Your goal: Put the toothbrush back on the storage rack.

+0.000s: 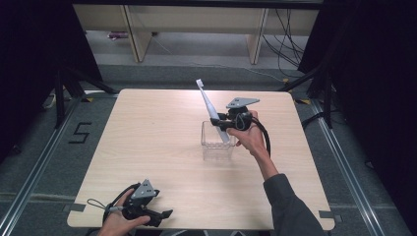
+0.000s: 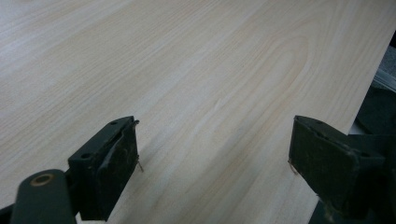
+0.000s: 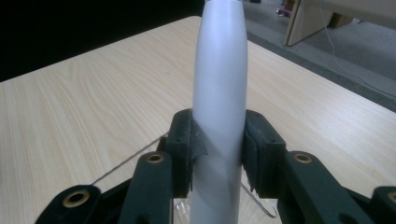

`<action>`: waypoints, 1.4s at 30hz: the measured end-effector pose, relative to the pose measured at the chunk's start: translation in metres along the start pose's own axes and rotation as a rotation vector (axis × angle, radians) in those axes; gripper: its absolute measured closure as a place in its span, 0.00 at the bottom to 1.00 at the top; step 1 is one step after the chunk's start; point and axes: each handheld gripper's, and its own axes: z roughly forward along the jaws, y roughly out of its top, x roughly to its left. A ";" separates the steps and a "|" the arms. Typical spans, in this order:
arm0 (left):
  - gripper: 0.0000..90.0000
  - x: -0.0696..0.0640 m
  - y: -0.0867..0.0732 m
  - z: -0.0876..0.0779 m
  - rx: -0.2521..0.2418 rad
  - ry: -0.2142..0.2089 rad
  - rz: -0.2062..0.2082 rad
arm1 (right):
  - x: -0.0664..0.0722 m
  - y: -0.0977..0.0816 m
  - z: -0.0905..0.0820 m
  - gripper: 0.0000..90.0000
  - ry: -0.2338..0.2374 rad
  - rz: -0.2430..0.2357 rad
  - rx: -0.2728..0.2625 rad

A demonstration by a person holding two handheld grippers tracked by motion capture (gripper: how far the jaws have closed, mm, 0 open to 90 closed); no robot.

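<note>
A white electric toothbrush (image 1: 206, 101) slants up and to the left, its brush head at the top. My right gripper (image 1: 217, 121) is shut on its thick handle, and the right gripper view shows both pads pressed on the white handle (image 3: 219, 84). The handle's lower end sits inside a clear plastic container (image 1: 216, 145) that stands upright at the table's middle. My left gripper (image 1: 164, 215) lies near the front left edge, held by a hand. Its jaws stand wide open over bare wood in the left gripper view (image 2: 215, 158).
The light wooden table (image 1: 147, 147) has bare room to the left of the container and in front of it. Beyond its far edge are wooden furniture legs (image 1: 140, 39) and cables (image 1: 287, 46) on a grey floor. Black curtains flank both sides.
</note>
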 end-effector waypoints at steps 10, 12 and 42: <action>0.17 0.002 0.000 -0.001 0.007 0.017 0.025 | 0.002 -0.007 0.010 0.74 -0.006 -0.015 0.056; 0.17 0.002 0.000 -0.001 0.007 0.018 0.024 | 0.003 -0.008 0.009 0.74 -0.002 0.002 0.077; 0.17 0.001 0.000 -0.001 0.016 0.008 0.009 | 0.013 -0.013 0.024 0.74 0.003 -0.072 0.254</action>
